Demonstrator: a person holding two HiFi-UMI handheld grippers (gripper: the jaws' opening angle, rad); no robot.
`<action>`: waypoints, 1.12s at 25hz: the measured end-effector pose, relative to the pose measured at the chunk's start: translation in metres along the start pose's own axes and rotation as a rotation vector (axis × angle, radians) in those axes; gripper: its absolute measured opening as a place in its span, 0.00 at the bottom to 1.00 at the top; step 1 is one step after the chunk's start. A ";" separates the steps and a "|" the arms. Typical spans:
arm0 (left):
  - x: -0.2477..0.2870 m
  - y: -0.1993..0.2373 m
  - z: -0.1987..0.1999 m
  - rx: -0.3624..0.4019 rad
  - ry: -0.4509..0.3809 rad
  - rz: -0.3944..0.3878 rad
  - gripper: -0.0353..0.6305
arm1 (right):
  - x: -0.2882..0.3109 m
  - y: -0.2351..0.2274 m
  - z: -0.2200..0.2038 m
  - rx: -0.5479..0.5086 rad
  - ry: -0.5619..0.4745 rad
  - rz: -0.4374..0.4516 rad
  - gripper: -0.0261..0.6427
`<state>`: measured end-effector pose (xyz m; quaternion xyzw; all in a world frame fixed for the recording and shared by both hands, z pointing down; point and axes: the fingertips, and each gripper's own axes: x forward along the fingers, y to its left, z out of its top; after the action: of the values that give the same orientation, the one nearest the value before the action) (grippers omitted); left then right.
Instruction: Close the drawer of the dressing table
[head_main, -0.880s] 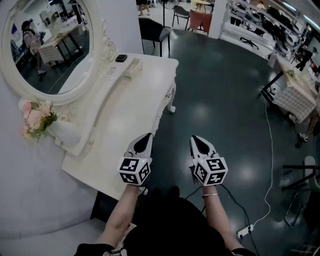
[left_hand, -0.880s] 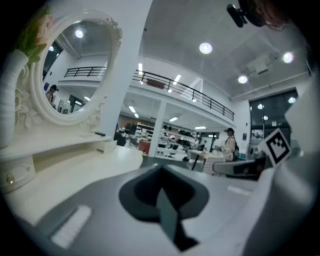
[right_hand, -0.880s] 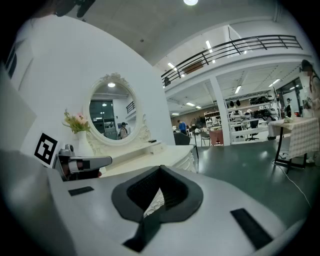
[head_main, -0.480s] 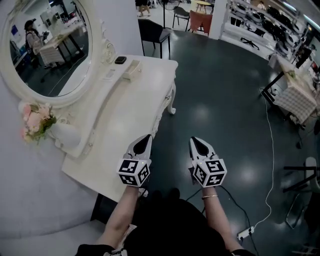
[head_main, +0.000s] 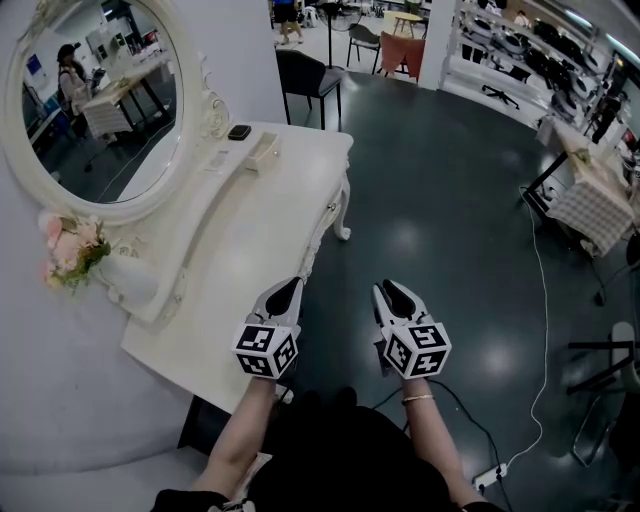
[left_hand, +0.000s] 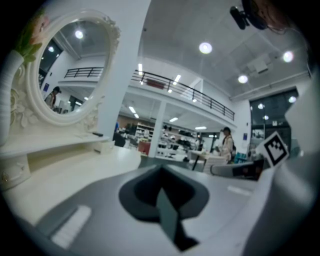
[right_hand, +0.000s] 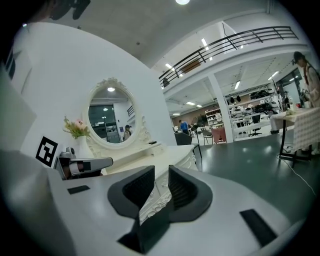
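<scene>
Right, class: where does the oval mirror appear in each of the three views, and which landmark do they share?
Head view: oval mirror, upper left.
Left gripper view: oval mirror, upper left.
Right gripper view: oval mirror, left of centre.
Shared landmark: the dressing table, its white top beneath the mirror.

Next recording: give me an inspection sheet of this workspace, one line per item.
Surface: white dressing table, top mostly bare.
Job's things: drawer, not seen standing open in any view.
Clutter: flowers beside the oval mirror; small dark object and cream box at the far end.
Grippers: left gripper jaws together, empty; right gripper jaws apart, nothing between them.
Cables: white cable on the floor, running to a power strip.
Surroundings: black chair beyond the table; checked-cloth table at right.
</scene>
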<state>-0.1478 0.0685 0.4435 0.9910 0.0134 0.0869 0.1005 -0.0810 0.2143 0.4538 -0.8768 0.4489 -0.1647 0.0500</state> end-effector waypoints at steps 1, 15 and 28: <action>0.001 -0.002 0.000 0.001 -0.001 0.000 0.06 | 0.000 -0.002 0.000 0.005 0.000 0.005 0.14; 0.028 -0.018 0.005 0.034 -0.013 0.018 0.06 | -0.002 -0.028 -0.005 0.016 0.015 0.046 0.20; 0.111 0.026 0.021 0.038 -0.014 0.059 0.06 | 0.065 -0.065 0.010 0.020 0.031 0.064 0.20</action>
<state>-0.0350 0.0440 0.4470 0.9933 -0.0147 0.0825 0.0793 0.0077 0.1996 0.4756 -0.8587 0.4759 -0.1813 0.0570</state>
